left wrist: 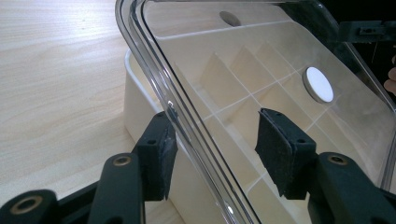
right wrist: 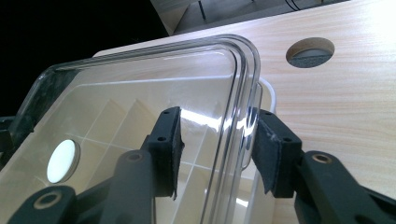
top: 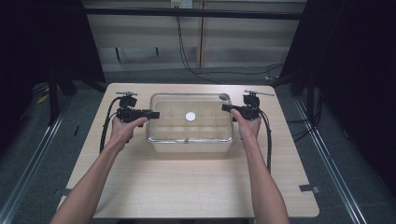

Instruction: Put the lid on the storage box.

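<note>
The clear lid (left wrist: 280,93) has its left edge between the jaws of the left gripper (left wrist: 215,154): one pad sits just outside the rim, touching or almost touching it, and the other stands well apart over the top of the lid, so these jaws are open and grip nothing. At the lid's right edge the right gripper (right wrist: 217,149) straddles the rim in the same way, one pad above the lid, the other just outside the rounded rim by a corner; a gap shows on the inner side, so these jaws are open too. Whether the outer pad touches the plastic I cannot tell.

The lid lies on a white box (top: 190,144) divided into compartments, which show through the plastic. A white round disc (top: 190,116) sits at the middle of the lid. From the high view the box stands on the far half of the light wooden surface (top: 187,186), about centred between its sides, with the left gripper (top: 140,113) at its left end and the right gripper (top: 232,109) at its right end, each held by a hand whose forearm comes in from the near side. A round hole (right wrist: 310,51) in the surface lies just beyond the box's far right corner. Black cables trail from both grippers.
</note>
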`<state>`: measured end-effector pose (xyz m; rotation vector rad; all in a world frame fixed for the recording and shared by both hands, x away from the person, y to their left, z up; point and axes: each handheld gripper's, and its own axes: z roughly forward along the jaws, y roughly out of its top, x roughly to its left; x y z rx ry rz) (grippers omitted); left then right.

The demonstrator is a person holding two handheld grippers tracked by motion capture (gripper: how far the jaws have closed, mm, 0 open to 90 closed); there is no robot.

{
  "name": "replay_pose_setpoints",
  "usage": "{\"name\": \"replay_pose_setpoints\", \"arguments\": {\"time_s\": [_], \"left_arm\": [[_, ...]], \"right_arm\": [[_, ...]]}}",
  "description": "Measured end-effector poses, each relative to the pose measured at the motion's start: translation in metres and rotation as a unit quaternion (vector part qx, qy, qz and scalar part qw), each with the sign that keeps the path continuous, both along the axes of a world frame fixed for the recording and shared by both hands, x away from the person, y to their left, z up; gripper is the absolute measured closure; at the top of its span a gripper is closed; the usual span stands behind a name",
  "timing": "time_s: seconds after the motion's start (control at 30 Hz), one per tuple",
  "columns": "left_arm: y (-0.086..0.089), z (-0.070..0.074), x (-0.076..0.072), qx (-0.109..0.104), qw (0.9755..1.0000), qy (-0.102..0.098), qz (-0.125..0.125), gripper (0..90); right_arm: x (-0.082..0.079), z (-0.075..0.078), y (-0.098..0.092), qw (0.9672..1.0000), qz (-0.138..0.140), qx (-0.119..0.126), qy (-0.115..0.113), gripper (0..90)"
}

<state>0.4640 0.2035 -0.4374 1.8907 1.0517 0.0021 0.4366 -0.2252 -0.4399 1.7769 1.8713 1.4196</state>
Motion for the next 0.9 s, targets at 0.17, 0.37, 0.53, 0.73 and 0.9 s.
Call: {"name": "replay_pose_setpoints", "arguments": {"time_s": [0.17, 0.37, 0.53, 0.73, 0.9], "left_arm": [[-0.001, -0.004, 0.001, 0.009, 0.9999, 0.006, 0.002, 47.0], [-0.002, -0.006, 0.001, 0.008, 0.9999, 0.008, 0.004, 47.0], [-0.002, -0.008, 0.001, 0.013, 0.9998, 0.013, 0.004, 46.2], [-0.001, -0.013, 0.002, 0.006, 0.9998, 0.016, 0.006, 46.0], [0.000, -0.012, -0.001, 0.008, 0.9998, 0.016, 0.003, 45.7]], "right_arm": [[0.000, -0.004, 0.001, 0.9999, -0.007, -0.014, 0.004, 54.0], [-0.002, -0.005, 0.002, 0.9996, -0.016, -0.021, 0.001, 54.1], [-0.001, -0.007, 0.003, 0.9991, -0.020, -0.037, 0.008, 53.6], [0.001, -0.014, 0.002, 0.9991, -0.023, -0.030, 0.017, 53.3], [0.000, -0.015, 0.002, 0.9991, -0.020, -0.030, 0.020, 52.9]]}}
